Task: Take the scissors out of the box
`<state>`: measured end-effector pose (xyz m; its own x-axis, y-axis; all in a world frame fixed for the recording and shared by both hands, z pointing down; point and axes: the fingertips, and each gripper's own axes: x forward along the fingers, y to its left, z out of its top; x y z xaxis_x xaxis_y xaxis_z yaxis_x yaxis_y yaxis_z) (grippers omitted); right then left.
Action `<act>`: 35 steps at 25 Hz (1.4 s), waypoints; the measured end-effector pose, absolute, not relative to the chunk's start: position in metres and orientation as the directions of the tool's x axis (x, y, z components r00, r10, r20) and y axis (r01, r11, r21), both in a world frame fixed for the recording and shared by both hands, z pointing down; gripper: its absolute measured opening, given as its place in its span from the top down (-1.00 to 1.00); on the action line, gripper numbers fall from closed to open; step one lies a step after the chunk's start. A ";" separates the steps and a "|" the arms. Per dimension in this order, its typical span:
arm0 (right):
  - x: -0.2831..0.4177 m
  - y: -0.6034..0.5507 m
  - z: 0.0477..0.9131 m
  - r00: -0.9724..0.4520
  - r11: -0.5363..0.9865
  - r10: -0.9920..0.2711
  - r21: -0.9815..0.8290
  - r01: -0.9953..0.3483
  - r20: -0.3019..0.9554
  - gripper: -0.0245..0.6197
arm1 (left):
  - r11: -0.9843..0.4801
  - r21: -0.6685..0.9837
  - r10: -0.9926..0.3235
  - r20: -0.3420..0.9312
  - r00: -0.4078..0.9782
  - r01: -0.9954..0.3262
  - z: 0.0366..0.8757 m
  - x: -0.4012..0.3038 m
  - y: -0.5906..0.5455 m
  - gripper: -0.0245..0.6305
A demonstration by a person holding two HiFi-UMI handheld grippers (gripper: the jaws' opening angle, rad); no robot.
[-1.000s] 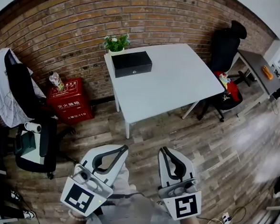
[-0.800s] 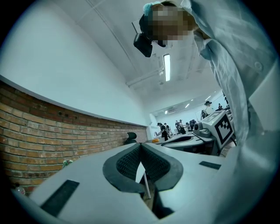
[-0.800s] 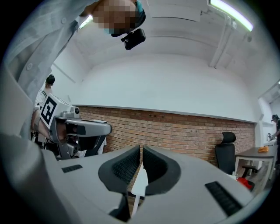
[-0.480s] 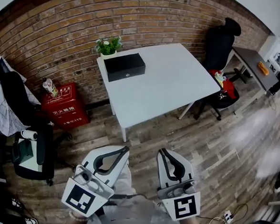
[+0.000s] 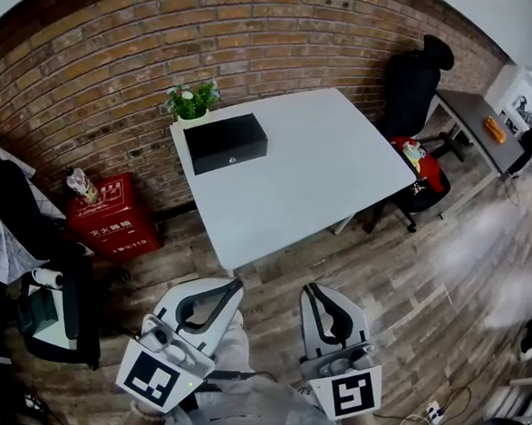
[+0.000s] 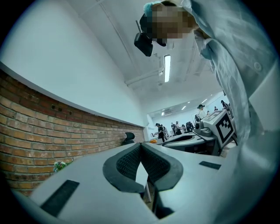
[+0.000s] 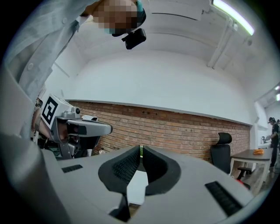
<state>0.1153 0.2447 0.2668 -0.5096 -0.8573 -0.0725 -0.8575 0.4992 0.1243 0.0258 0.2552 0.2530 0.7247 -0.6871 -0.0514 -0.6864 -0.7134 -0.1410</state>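
Note:
A black box [image 5: 225, 142], lid closed, lies at the far left corner of a white table [image 5: 314, 170] ahead of me in the head view. No scissors are visible. My left gripper [image 5: 236, 283] and right gripper [image 5: 309, 288] are held side by side over the wooden floor, well short of the table's near edge. Both point level toward the table. In the left gripper view the left gripper [image 6: 141, 144] has its jaws together with nothing between them. The right gripper [image 7: 141, 148] looks the same in the right gripper view, shut and empty.
A potted plant [image 5: 190, 100] stands behind the box against the brick wall. A red cabinet [image 5: 113, 210] and a black chair [image 5: 60, 302] are on the left. Another black office chair [image 5: 412, 76] and a grey desk [image 5: 477, 117] stand right of the table.
The table and box have come nearer and slid left and down in the head view. Both grippers keep their place in the frame and stay shut.

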 end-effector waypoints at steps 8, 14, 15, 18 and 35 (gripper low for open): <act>0.107 0.178 0.268 -0.498 0.490 -0.866 0.120 -0.864 -0.052 0.77 | -0.731 -0.124 -0.672 -0.044 0.739 -0.671 0.253 0.020 0.186 0.87; 0.097 0.128 0.265 -0.491 0.483 -0.870 0.124 -0.867 -0.041 0.77 | -0.743 -0.111 -0.662 -0.029 0.749 -0.660 0.254 0.011 0.136 0.87; 0.096 0.120 0.265 -0.489 0.481 -0.872 0.124 -0.868 -0.039 0.77 | -0.745 -0.108 -0.659 -0.028 0.752 -0.658 0.254 0.010 0.128 0.87; 0.091 0.099 0.265 -0.482 0.475 -0.876 0.125 -0.871 -0.032 0.77 | -0.754 -0.099 -0.651 -0.022 0.759 -0.650 0.256 0.007 0.106 0.87; 0.059 0.015 0.273 -0.487 0.482 -0.873 0.129 -0.867 -0.010 0.77 | -0.763 -0.088 -0.642 -0.019 0.767 -0.640 0.263 -0.018 0.019 0.87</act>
<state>0.0592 0.0153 0.2726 -0.4869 -0.8734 -0.0095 -0.8667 0.4818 0.1291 -0.0181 0.0192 0.2635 0.7669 -0.6415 -0.0191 -0.6404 -0.7629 -0.0882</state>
